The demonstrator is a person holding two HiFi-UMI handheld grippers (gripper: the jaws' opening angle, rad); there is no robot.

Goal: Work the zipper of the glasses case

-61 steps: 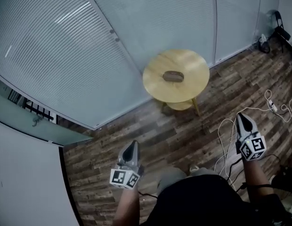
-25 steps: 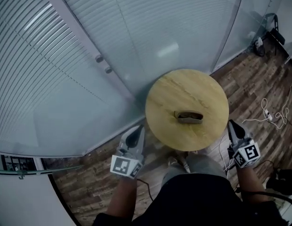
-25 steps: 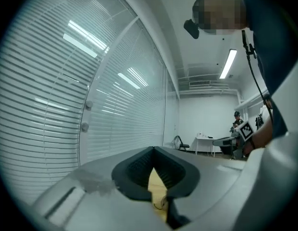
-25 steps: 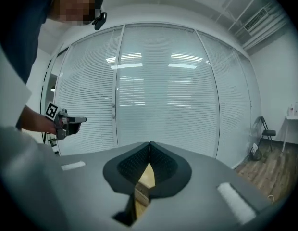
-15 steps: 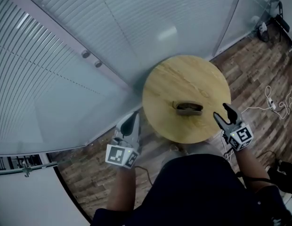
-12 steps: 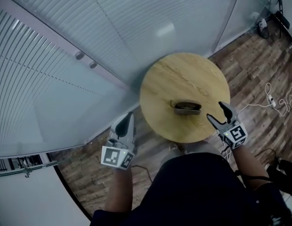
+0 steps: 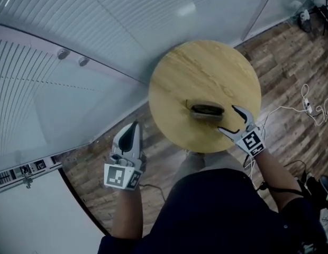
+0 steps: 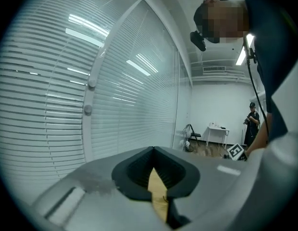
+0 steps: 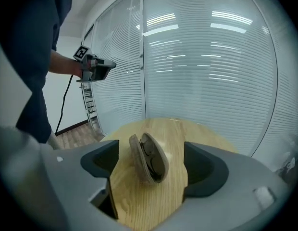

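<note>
head view with both gripper views: the glasses case (image 7: pixel 207 110) lies on the round wooden table (image 7: pixel 206 62), a little toward the person from the middle of the top, with bare wood on every side of it. in the right gripper view the case gapes along one long side and dark spectacles show inside, so the zipper is judged to be at least partly undone. the right gripper (image 7: pixel 227 119) sits over the near right part of the top, just beside the case's right end. its jaws have just been opening and now stand spread wide, with the case framed between them but apart from both pads; this reads as the approach to a hold on that end. the left gripper (image 7: pixel 133 127) has its jaws pressed together on nothing and hangs off the table's near left edge above the wooden floor (image 7: pixel 280 46), well apart from the case, probably kept in reserve for the zipper pull. for room to move, the case is clear of the table's rim, so a small push should not tip it off. the far left side is closed by the glass wall with blinds (image 7: pixel 100 25), while the right side opens onto floor crossed by loose cables (image 7: pixel 307 107)
</note>
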